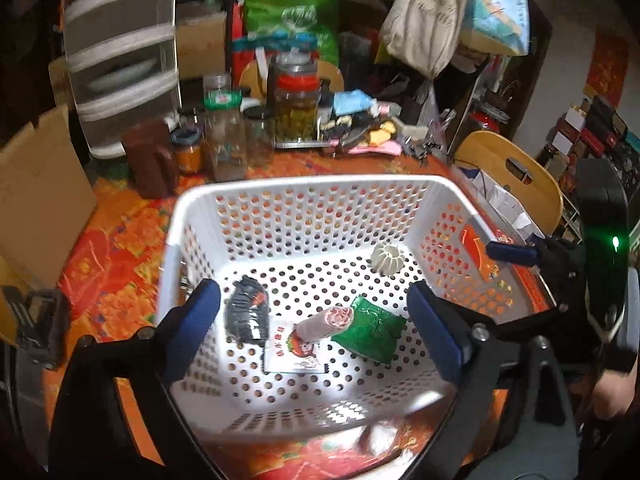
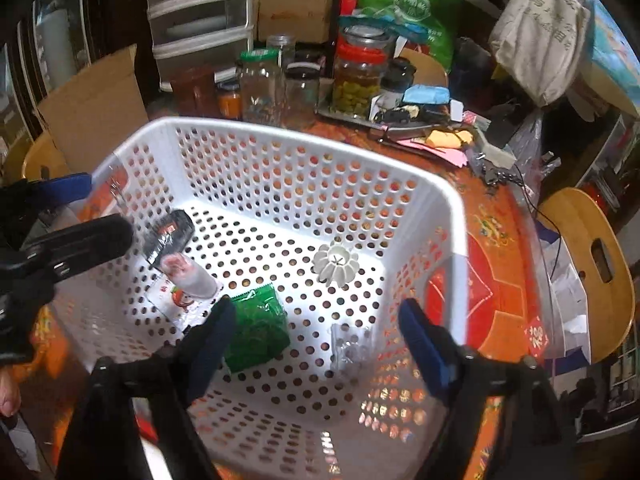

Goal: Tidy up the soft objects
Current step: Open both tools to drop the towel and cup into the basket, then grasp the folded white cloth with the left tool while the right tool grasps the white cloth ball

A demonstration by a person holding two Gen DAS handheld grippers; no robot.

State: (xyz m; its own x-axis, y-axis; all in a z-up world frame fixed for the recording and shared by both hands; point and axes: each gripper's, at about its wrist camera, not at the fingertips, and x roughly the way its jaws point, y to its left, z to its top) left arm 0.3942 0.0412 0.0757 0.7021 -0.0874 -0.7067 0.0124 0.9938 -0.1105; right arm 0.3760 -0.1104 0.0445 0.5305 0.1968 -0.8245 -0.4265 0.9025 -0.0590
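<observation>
The white basket (image 1: 304,216) sits on the orange patterned table (image 1: 116,264) and already holds the soft things: a black packet (image 1: 246,310), a pink roll (image 1: 326,322) lying on a printed white sachet (image 1: 294,354), a green packet (image 1: 370,330) touching the roll's end, and a white ribbed piece (image 1: 386,258) apart near the far right corner. The right wrist view also shows a clear plastic piece (image 2: 352,346) near the right wall.

The left gripper (image 1: 314,330) hangs spread wide over the near rim, holding nothing; the right gripper (image 2: 316,344) is likewise spread and empty above the basket floor. Sorting looks well along, probably between placements. The next move likely calls for lifting clear of the rim.

The tall walls hem both claws in. Jars (image 1: 228,136) crowd the far table; a chair (image 2: 592,264) stands beyond the right edge.
</observation>
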